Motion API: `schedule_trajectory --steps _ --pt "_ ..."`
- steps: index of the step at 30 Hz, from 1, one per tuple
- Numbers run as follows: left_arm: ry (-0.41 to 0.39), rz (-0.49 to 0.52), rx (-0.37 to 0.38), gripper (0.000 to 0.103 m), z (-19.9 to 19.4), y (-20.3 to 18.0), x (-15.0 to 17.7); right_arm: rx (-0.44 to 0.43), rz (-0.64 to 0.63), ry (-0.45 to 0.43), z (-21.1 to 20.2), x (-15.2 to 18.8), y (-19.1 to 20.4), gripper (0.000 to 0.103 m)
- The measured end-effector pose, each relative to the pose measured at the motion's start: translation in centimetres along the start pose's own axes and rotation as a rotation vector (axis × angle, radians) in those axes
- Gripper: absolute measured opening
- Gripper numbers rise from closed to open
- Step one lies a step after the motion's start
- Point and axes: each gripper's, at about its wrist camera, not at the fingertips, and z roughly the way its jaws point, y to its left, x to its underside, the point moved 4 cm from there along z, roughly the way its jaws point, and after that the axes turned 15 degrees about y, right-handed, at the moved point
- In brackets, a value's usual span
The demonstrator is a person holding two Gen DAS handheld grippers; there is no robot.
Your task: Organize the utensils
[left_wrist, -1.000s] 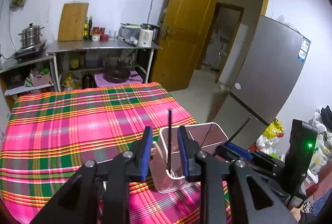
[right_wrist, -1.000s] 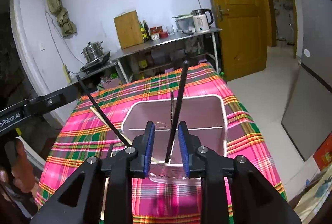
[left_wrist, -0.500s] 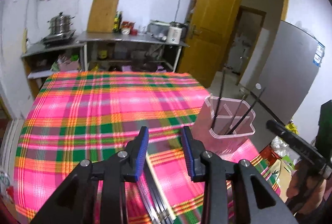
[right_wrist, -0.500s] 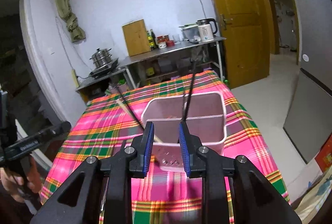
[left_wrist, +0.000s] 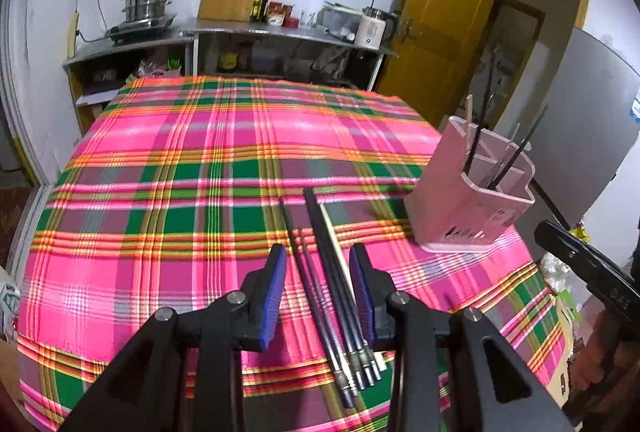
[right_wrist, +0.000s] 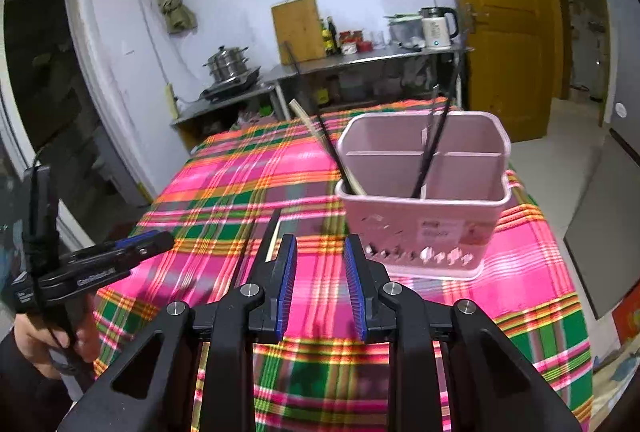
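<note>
Plaid tablecloth [left_wrist: 168, 168], near edge: my left gripper [left_wrist: 318, 296] hangs wide open over loose chopsticks [left_wrist: 332, 284], empty. My right gripper [right_wrist: 320, 284], parted and empty, faces the pink holder [right_wrist: 424, 228] near the right edge. Chopsticks look thin, stiff, slippery; I'd pinch 1 mid-shaft.
</note>
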Motion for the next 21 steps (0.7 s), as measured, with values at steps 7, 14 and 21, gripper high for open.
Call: schedule_trajectory --steps 7,14,21 --pt "0.06 -0.032 -0.016 0.034 3.7 1.4 0.4 -0.013 -0.032 0.062 2.4 1.1 1.1 0.025" --pt "0.113 -0.044 -0.04 0.034 7.2 2.1 0.0 -0.027 -0.048 0.129 5.4 1.6 1.9 0.025" --pt "0.155 -0.023 -0.073 0.034 9.7 2.1 -0.1 -0.036 -0.059 0.174 7.6 1.7 2.5 0.025"
